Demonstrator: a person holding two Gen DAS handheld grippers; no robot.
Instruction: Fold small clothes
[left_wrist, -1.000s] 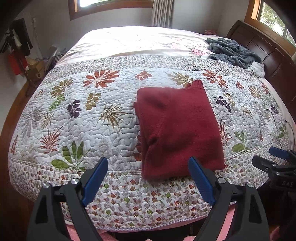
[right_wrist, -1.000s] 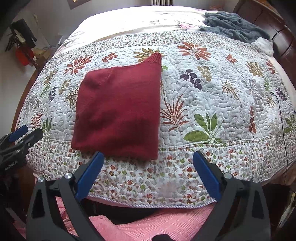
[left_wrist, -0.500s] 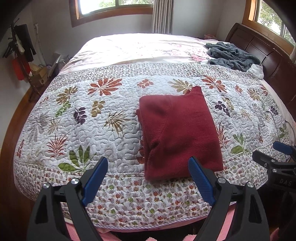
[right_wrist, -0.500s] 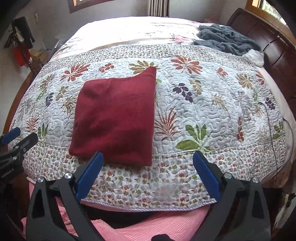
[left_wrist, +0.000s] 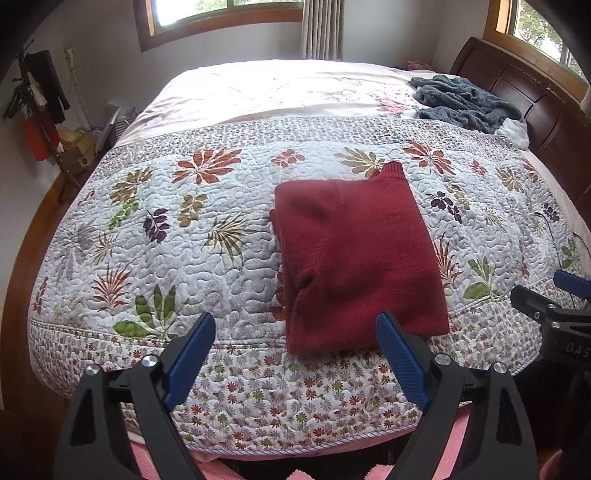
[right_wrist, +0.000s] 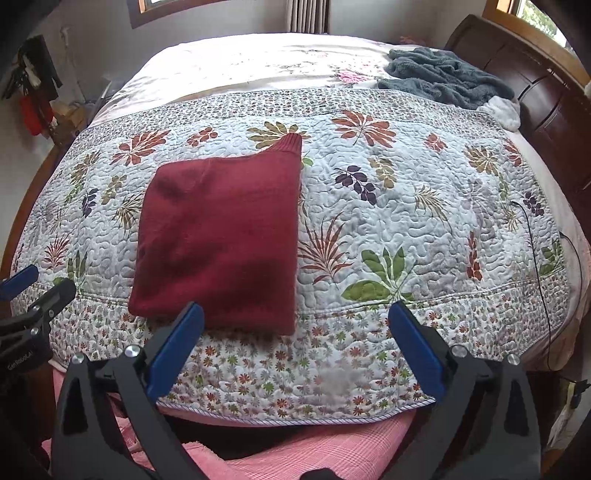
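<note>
A dark red sweater (left_wrist: 354, 254) (right_wrist: 225, 236) lies folded into a rectangle on the floral quilt (left_wrist: 184, 236) (right_wrist: 406, 206), close to the bed's near edge, its ribbed hem poking out at the far corner. My left gripper (left_wrist: 295, 343) hangs open off the bed edge, just short of the sweater's near side, holding nothing. My right gripper (right_wrist: 295, 332) is open too, to the right of the sweater's near corner, also empty. Each gripper shows at the other view's side: the right gripper (left_wrist: 554, 306), the left gripper (right_wrist: 33, 291).
A grey fleece blanket (left_wrist: 465, 101) (right_wrist: 443, 77) is bunched at the far right by the dark wooden headboard (left_wrist: 535, 99). A black cable (right_wrist: 532, 236) runs over the quilt's right side. Pink checked fabric (right_wrist: 314, 450) sits below the bed edge. Clutter stands by the left wall.
Both grippers have pulled back and tilted up a little, so the sweater sits lower and more of the room shows. The sweater has not moved. Both stay open.
</note>
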